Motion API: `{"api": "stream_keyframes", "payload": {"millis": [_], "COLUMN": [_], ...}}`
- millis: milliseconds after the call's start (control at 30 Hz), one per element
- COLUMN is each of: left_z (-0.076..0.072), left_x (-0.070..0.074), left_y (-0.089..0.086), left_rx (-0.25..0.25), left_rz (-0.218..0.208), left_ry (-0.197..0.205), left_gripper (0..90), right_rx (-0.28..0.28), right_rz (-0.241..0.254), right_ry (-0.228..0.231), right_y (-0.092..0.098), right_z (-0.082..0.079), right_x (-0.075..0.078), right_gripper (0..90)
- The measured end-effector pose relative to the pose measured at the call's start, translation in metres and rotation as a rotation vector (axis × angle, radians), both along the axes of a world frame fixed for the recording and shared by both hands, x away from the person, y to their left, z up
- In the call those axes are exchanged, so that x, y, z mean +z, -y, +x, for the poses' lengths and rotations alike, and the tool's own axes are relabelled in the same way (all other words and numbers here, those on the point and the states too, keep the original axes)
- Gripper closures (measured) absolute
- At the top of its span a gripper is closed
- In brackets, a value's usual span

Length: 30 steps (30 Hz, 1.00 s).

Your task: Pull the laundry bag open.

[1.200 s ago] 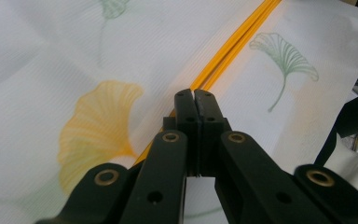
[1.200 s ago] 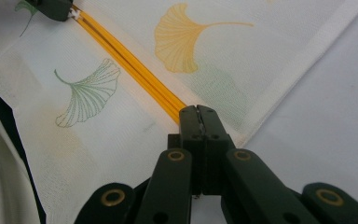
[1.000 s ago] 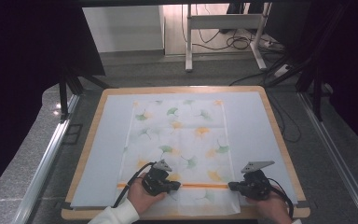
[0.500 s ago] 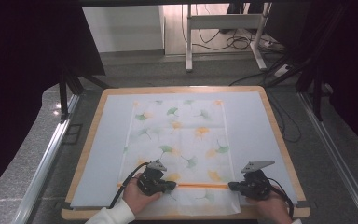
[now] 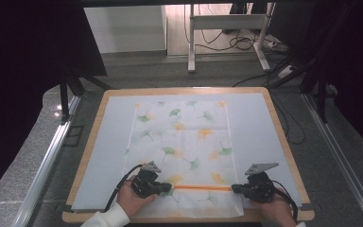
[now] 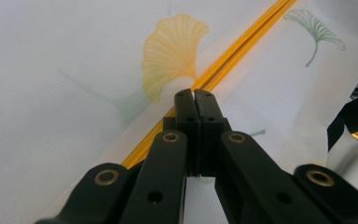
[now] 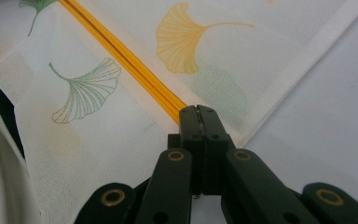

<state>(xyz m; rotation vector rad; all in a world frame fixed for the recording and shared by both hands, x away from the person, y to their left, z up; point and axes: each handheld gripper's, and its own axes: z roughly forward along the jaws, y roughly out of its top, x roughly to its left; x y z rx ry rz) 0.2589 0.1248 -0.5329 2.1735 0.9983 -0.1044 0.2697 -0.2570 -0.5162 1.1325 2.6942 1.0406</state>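
A thin white cloth printed with ginkgo leaves [image 5: 182, 146] lies spread flat in the middle of the pale mat on the wooden-rimmed table [image 5: 283, 142], its near edge close to the person's side. An orange band [image 5: 202, 187] runs across the cloth near that edge, between the two grippers. The left gripper [image 5: 166, 187] is pressed together at the band's left end, with a sliver of white fabric seen pinched at the tips in the left gripper view [image 6: 194, 94]. The right gripper [image 5: 235, 188] is likewise closed at the band's right end, just inside the cloth's hemmed corner [image 7: 196, 111] (whether fabric is actually caught there cannot be told).

The cloth is judged light, soft and limp, semi-sheer, and likely to sag or crease unless kept taut between two holds; edges and corners are the sensible places to grip. Nothing else stands on the mat; trailing cables [image 5: 118, 191] lie near the hands.
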Motion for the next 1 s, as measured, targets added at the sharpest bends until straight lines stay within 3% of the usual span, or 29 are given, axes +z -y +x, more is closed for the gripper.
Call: {"api": "stream_keyframes", "payload": {"millis": [1000], "left_z": [-0.008], "left_x": [0.000], "left_y": [-0.063], "left_rx": [0.100], "left_rz": [0.023], "left_ry": [-0.015], "left_gripper": [90.0], "right_rx": [0.002], "right_rz": [0.005], "right_ry": [-0.008], "right_y": [0.001], "right_z": [0.001], "right_x": [0.000], "right_gripper": [90.0]}}
